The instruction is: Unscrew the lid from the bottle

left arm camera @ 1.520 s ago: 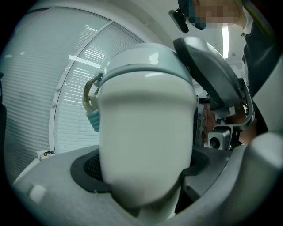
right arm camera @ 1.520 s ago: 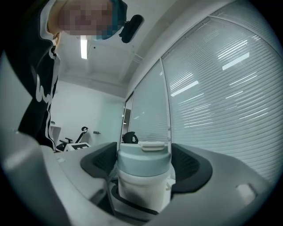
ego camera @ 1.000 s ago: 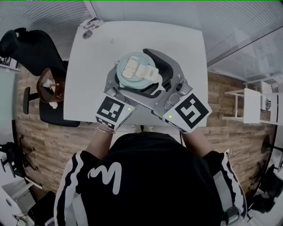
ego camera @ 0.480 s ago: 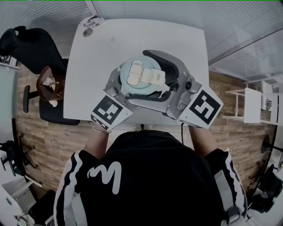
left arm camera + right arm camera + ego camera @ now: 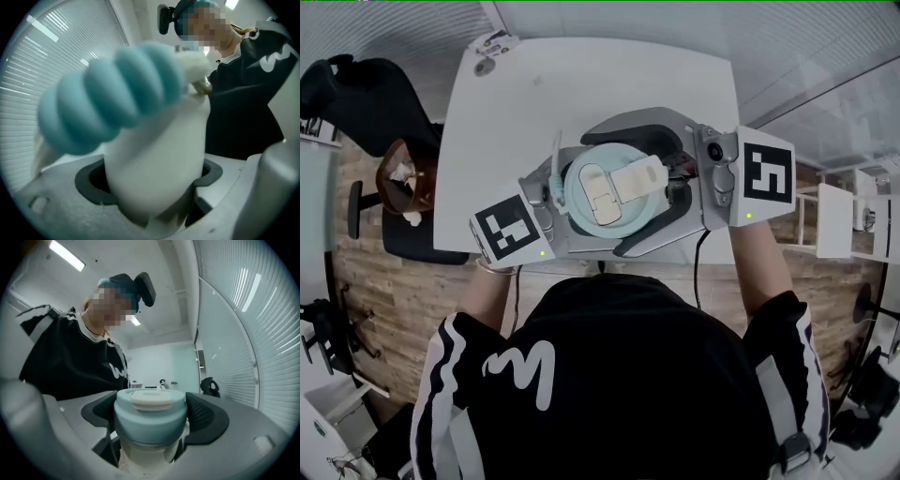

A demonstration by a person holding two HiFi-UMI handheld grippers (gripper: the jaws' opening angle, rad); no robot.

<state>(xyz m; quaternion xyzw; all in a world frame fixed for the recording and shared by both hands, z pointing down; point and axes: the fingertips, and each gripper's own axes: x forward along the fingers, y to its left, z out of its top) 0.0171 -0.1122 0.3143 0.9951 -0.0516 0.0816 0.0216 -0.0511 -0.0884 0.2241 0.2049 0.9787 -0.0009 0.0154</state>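
The fingers [image 5: 56, 211] of your left gripper [image 5: 150, 185] are closed on the white body of the bottle [image 5: 154, 159], whose sides sit against the dark pads on both sides. In the left gripper view a ridged pale-blue part [image 5: 112, 98], blurred by closeness, lies across the upper bottle. In the head view the left marker cube [image 5: 508, 230] sits at the lower left of the bottle, which you hold in front of your chest over the near edge of the white table [image 5: 581, 84]. At the centre, the round pale-blue lid [image 5: 609, 187] faces the head camera and carries a cream flap [image 5: 630, 176] on top. To the right, the fingers [image 5: 243, 437] of your right gripper [image 5: 152, 417] stand wide and close around the lid, a dark pad touching each side of it. The right marker cube [image 5: 766, 173] lies at the far right, beside the table's right edge.
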